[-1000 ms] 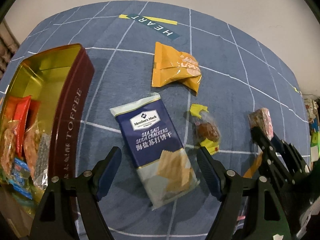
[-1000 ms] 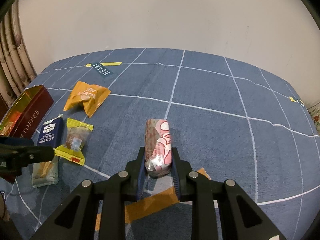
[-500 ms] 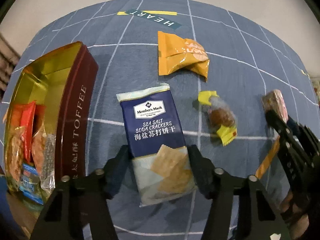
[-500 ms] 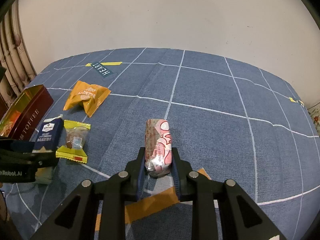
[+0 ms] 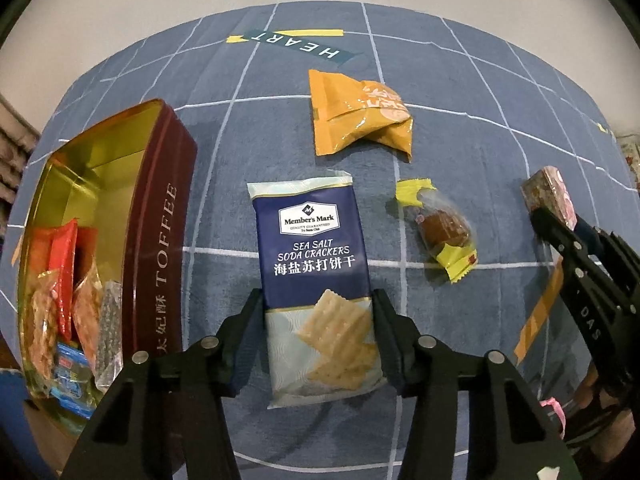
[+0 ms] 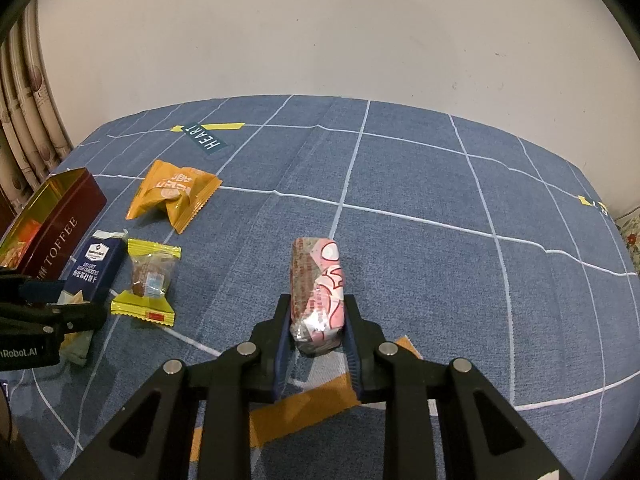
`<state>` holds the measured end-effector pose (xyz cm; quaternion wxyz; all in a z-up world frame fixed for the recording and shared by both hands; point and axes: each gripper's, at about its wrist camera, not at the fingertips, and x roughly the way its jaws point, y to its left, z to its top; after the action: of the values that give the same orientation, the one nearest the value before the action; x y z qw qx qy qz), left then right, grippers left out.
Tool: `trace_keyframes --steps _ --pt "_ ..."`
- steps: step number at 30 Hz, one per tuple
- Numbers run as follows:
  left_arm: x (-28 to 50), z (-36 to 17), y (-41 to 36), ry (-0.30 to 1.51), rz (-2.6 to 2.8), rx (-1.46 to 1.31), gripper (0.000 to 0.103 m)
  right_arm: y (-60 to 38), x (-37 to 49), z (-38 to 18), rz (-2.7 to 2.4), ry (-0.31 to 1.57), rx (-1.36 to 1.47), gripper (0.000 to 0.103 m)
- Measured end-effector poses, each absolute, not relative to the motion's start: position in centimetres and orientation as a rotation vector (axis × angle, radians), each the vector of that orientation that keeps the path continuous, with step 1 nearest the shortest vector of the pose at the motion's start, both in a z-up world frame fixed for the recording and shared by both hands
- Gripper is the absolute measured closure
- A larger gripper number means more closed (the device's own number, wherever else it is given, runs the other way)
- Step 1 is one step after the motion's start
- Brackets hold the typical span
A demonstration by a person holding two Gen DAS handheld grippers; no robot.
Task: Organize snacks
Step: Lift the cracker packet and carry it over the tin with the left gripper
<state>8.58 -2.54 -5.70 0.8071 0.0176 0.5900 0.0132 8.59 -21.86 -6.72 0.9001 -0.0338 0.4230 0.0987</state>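
Note:
A navy and pale Member's Mark soda cracker packet [image 5: 316, 276] lies on the blue cloth; my left gripper [image 5: 318, 320] has closed its jaws against the packet's two sides near its lower end. The packet also shows in the right wrist view [image 6: 94, 268]. My right gripper [image 6: 316, 320] is shut on a pink wrapped snack bar [image 6: 318, 284], also seen at the right in the left wrist view [image 5: 550, 196]. The maroon TOFFEE tin [image 5: 168, 216] stands open at the left with several snacks inside.
An orange snack bag [image 5: 360, 114] lies beyond the crackers. A clear and yellow wrapped candy [image 5: 440, 228] lies between the two grippers. A HEART label [image 5: 296, 42] is at the far side of the cloth. An orange patch [image 6: 304, 412] lies under the right gripper.
My left gripper has moved forward over the cracker packet and closed from wide open onto its sides. The right gripper has held still with the pink bar.

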Motion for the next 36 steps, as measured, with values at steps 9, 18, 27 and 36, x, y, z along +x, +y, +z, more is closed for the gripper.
trace_keyframes --steps 9,18,27,36 --pt "7.3 -4.9 -2.4 1.247 0.004 0.051 0.056 -21.9 8.6 -6.7 0.204 0.875 -0.07 0.078" --pt "6.8 -4.5 -2.0 1.232 -0.027 0.047 0.056 -21.7 8.6 -6.8 0.201 0.876 -0.077 0.078" --pt "5.8 -0.5 -0.8 1.15 -0.026 0.053 0.056 -21.5 8.7 -6.9 0.197 0.876 -0.087 0.078" --pt "5.7 2.5 5.1 1.096 0.089 0.048 0.056 -21.5 8.7 -6.8 0.195 0.876 -0.089 0.078"
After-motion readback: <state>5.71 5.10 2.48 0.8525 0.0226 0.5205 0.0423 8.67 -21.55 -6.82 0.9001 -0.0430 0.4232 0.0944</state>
